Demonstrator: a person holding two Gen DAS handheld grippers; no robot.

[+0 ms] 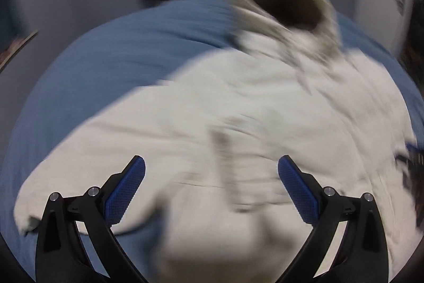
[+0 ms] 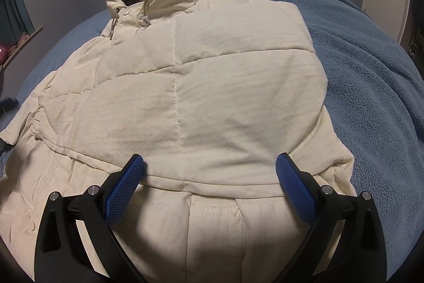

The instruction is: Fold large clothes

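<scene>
Jacket (image 2: 201, 86) lies spread on the bed (image 2: 371, 70) for folding; left hand-held gripper (image 1: 211, 171) and right hand-held gripper (image 2: 210, 171) gape wide, holding nothing.

**Dim room, one feed smeared**

Light's low and flat on both cams, kinda grey-blue. My left wrist view is badly motion-blurred: the jacket (image 1: 238, 123) and blanket (image 1: 92, 76) smear into streaks, and only the left gripper (image 1: 211, 186) looks sharp. Right wrist view is crisp, stitching readable, with a soft dark shadow along the bottom. Heavy fisheye bending and black corners on both.
</scene>
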